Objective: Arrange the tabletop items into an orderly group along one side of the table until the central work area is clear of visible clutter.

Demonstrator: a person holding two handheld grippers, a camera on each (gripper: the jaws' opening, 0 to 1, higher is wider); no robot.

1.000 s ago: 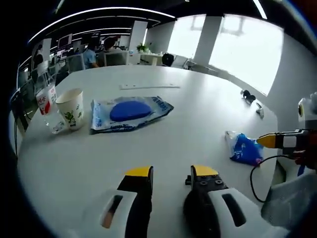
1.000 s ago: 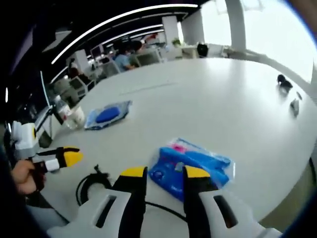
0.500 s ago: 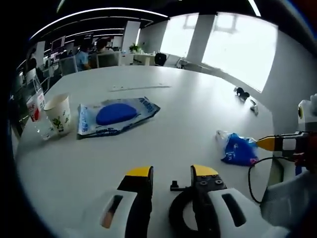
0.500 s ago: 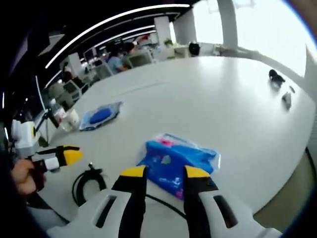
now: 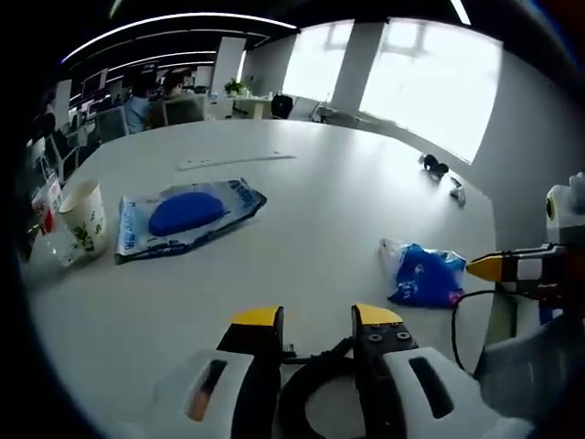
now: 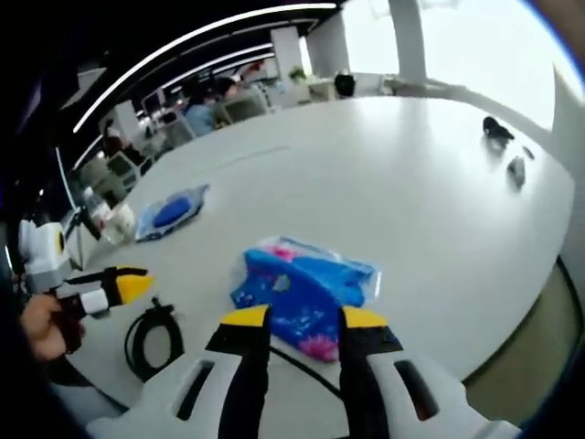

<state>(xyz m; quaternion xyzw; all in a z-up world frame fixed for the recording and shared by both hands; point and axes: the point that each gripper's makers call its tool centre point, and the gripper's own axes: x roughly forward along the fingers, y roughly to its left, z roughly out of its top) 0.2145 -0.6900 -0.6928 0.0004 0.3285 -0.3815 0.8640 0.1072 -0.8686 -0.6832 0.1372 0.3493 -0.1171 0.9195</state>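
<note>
My left gripper is open low over the near table edge, with a coiled black cable lying between and under its jaws. In the right gripper view the coil lies just below the left gripper. A crumpled blue snack bag lies to the right. My right gripper stands open just in front of that bag, and its yellow tip enters the left gripper view from the right. At far left lie a flat blue wipes packet and a paper cup.
A clear bottle stands beside the cup at the table's left edge. A thin white strip lies further back. Two small dark items sit near the far right edge. The round white table drops off close to the right gripper.
Both views have pulled back toward the near edge. The cable coil has come into sight between the left jaws. The bag, packet and cup lie where they were.
</note>
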